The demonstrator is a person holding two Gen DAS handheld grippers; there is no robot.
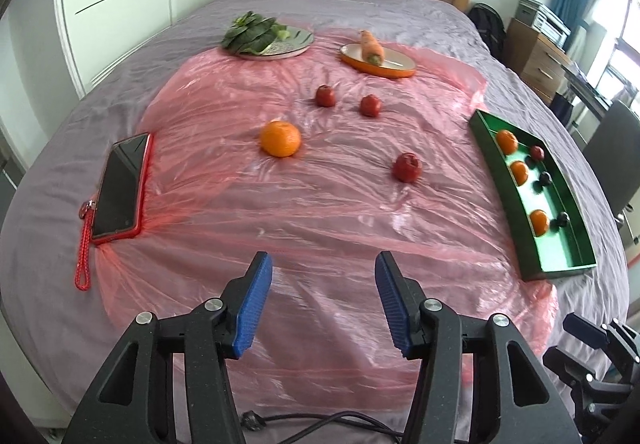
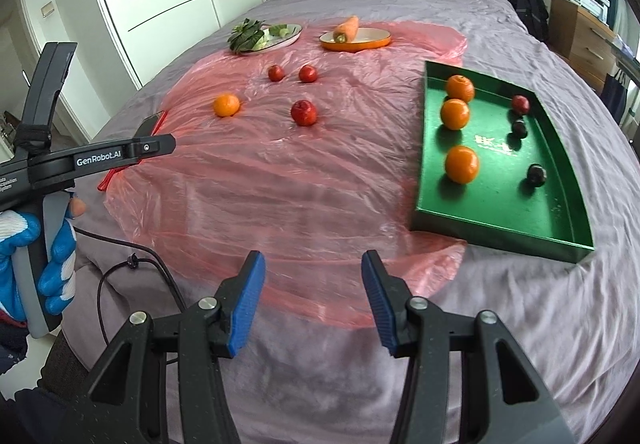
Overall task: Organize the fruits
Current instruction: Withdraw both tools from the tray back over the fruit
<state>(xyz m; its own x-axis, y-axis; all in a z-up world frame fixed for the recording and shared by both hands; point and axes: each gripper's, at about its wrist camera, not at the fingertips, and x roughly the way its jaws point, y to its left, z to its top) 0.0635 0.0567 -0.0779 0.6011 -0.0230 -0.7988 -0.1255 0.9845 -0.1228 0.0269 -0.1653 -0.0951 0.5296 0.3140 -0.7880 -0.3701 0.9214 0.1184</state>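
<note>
Loose orange (image 1: 280, 138) ahead of the left gripper (image 1: 322, 304)

Both grippers hung released and empty; the right gripper (image 2: 312, 302) stood near the green tray (image 2: 496, 232).

Four round oranges (image 2: 462, 164): three in the green tray (image 2: 500, 199) at right, one at centre-left. Four red apples (image 2: 303, 112), two dark plums (image 2: 536, 175), one carrot (image 2: 347, 29).

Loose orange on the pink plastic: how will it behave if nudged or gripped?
The orange is round, so it would probably roll if nudged. The wrinkled plastic sheet looks slick and may slide underneath. It looks firm enough to grip.
</note>
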